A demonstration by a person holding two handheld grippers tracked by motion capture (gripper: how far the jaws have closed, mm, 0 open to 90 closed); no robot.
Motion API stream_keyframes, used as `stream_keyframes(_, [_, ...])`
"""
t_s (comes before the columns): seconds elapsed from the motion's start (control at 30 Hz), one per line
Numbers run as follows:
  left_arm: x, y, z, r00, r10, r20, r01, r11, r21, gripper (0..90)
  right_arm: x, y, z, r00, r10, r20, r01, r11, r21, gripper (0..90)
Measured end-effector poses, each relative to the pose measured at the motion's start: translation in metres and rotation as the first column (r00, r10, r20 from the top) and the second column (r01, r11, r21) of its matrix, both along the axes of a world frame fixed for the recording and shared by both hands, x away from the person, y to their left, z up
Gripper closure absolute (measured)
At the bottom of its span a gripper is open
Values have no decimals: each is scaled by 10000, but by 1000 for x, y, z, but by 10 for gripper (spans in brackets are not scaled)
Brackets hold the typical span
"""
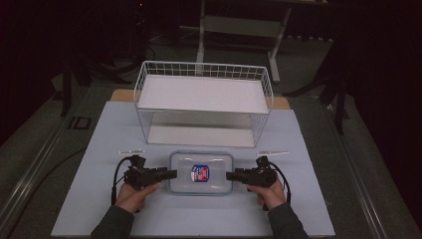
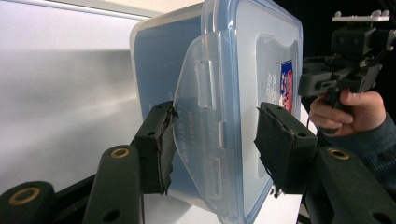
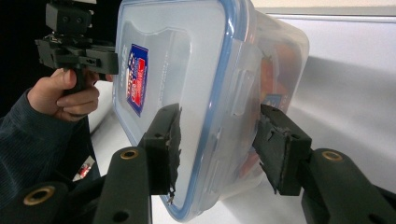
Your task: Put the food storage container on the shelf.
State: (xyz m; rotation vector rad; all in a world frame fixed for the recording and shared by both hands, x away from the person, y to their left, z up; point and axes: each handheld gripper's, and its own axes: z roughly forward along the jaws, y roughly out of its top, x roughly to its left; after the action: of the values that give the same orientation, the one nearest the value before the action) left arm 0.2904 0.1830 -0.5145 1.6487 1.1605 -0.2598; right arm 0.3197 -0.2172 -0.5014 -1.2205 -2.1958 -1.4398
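The left gripper point(image 1: 173, 174) and the right gripper point(image 1: 229, 176) are each pinching one short end of the clear lidded container point(image 1: 201, 173), partly hiding its side latches. The container is lying flat on the white mat point(image 1: 99, 199), its long axis running left to right, just before the wire shelf point(image 1: 204, 102). Its contents are hard to make out.

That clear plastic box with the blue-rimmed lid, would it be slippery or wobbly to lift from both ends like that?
The plastic box looks stiff, so it should probably keep its shape when lifted. Its smooth clear walls may be slippery, though the left gripper and right gripper straddle the lid's rim, which should help. It seems nearly empty, so likely light; held only at its ends, it might tilt.
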Motion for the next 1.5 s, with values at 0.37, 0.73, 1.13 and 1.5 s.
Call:
stream_keyframes(0.37, [-4,-4,7,9998,-104,184,92,9979,645,472,-7,7,7,9992,-99,395,127,9975,-698,496])
stream_keyframes(0.73, [-6,-4,11,9998,105,196,-117,9980,629,482,-8,7,7,9993,-267,254,280,9983,-508,519])
stream_keyframes(1.13, [-8,-5,13,9995,185,255,-202,9974,696,483,-6,2,0,9978,-568,-348,579,9978,311,529])
stream_keyframes(1.5, [-13,-4,27,9959,354,832,-389,9984,409,485,-13,4,21,9947,-814,634,793,9962,347,524])
